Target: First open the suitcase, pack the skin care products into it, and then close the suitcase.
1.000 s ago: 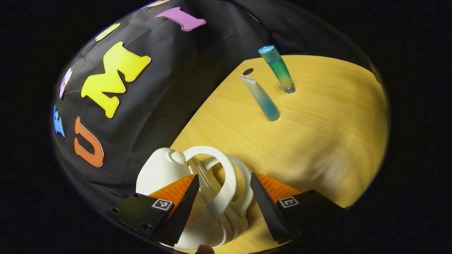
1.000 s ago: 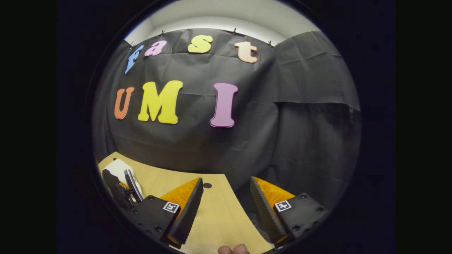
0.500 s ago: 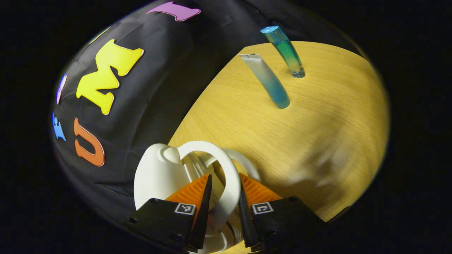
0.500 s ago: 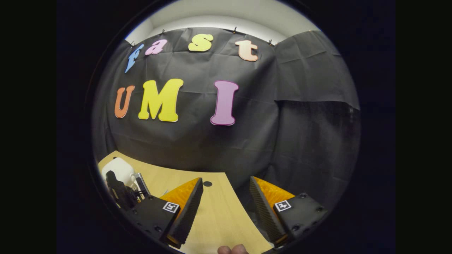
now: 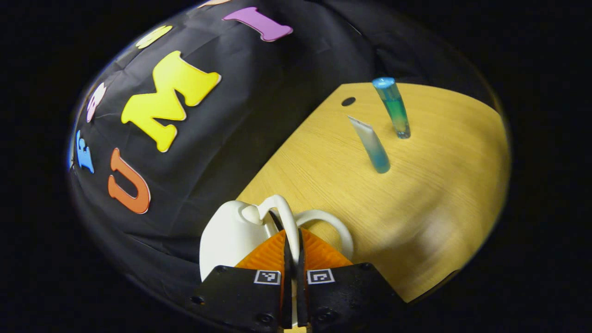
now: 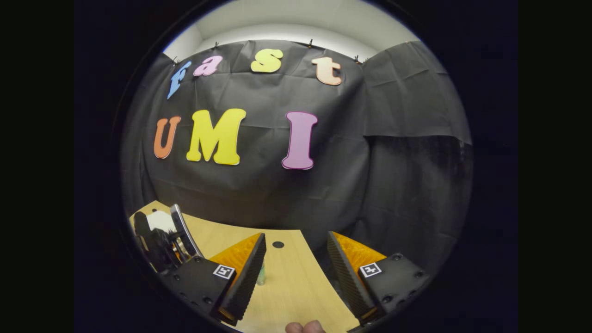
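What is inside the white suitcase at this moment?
Its inside is hidden: the white suitcase shows just its outer shell and handles. The left gripper pinches one handle. Both tubes stand on the table.

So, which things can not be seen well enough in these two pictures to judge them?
- Suitcase, left gripper view: the left gripper, shut on its handle, covers the lower part; whether it is open cannot be told.
- Suitcase, right gripper view: small at the edge, behind the left gripper's body.
- Bottle and tube: labels too small.
- Small green thing, right gripper view: mostly behind a finger of the open right gripper.
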`<state>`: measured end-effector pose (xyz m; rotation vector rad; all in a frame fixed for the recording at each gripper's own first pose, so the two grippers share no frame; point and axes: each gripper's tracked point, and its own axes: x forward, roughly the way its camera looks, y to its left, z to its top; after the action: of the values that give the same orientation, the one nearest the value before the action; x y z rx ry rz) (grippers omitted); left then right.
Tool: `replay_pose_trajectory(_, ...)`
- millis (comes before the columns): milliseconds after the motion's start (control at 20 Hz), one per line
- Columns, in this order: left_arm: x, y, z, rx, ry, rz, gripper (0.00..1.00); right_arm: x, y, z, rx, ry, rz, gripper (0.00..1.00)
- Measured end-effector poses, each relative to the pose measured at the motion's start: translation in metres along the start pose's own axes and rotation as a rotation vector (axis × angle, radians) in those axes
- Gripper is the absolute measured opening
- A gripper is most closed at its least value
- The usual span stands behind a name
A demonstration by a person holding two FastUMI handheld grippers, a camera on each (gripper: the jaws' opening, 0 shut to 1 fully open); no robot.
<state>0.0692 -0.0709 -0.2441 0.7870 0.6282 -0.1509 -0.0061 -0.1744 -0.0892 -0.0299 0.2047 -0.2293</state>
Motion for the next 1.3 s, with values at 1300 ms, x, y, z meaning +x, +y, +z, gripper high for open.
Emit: replay_pose_trajectory(1300,0.101,0.293,-0.393,-1.135,-0.016,0.165,0.09,-0.025,0.143,0.025,-0.159,0.014,0.157,0.79)
